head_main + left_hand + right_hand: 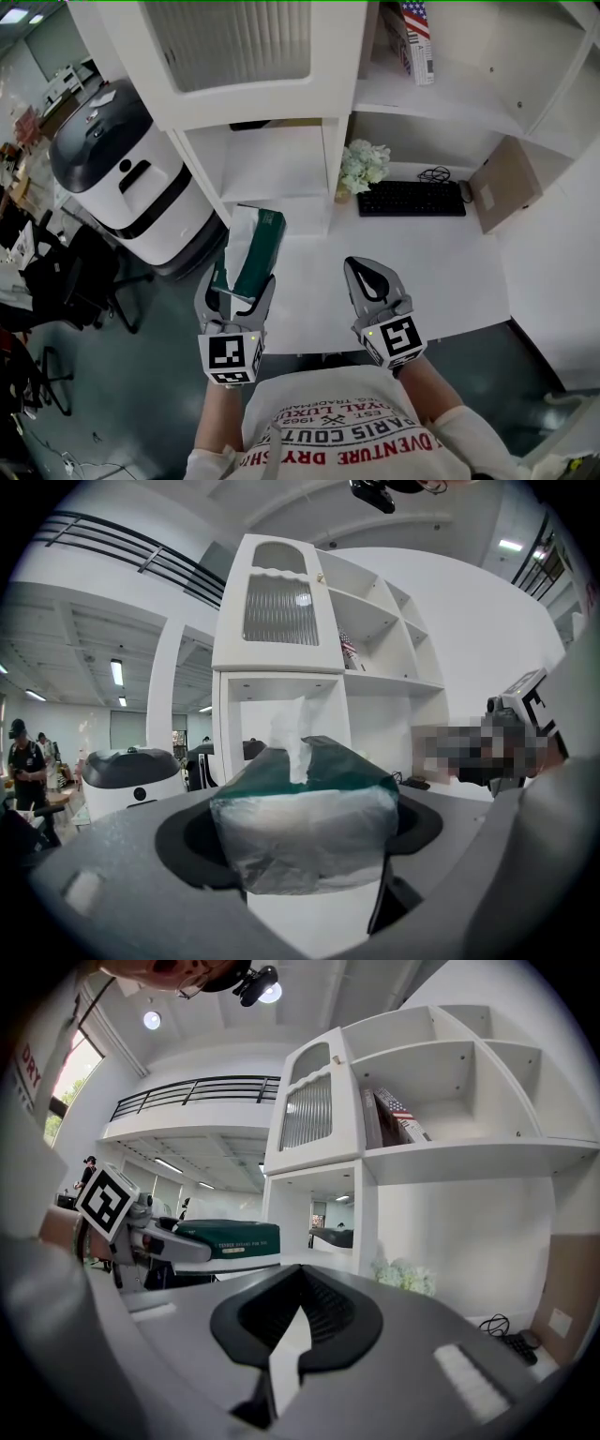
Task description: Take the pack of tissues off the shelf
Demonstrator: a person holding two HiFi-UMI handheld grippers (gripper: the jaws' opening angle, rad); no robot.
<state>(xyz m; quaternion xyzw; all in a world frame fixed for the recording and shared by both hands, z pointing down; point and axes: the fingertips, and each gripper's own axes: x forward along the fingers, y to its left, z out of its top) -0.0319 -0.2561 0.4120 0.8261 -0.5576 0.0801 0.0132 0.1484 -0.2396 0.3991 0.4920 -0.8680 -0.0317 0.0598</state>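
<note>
White table [441, 262] spreads below both tools, with grey floor showing past its left edge. Nearest the person, the left hand-held gripper [239, 281] is clamped on the near end of the pack of tissues [255, 239], a green soft pack with a white sheet poking from its top. The left gripper view shows its jaws wide apart and pressed on the pack's two sides. Just to the right, the right hand-held gripper [364, 266] hovers over the table with its jaws together and nothing in them.

The pack is held in the air, lengthwise away from the person, above the table's near left corner. Its far end points to the low open compartment of the white shelf unit [253, 117] but looks to be outside it, touching no board. Farther right on the table lie a black keyboard [411, 199] and a bunch of pale flowers [361, 167], and a flag-printed box [419, 42] stands on a higher shelf.

Judged from this, the main step is done: the pack is grasped and off the shelf. What is left seems only to bring it fully clear and, perhaps, set it down.
</note>
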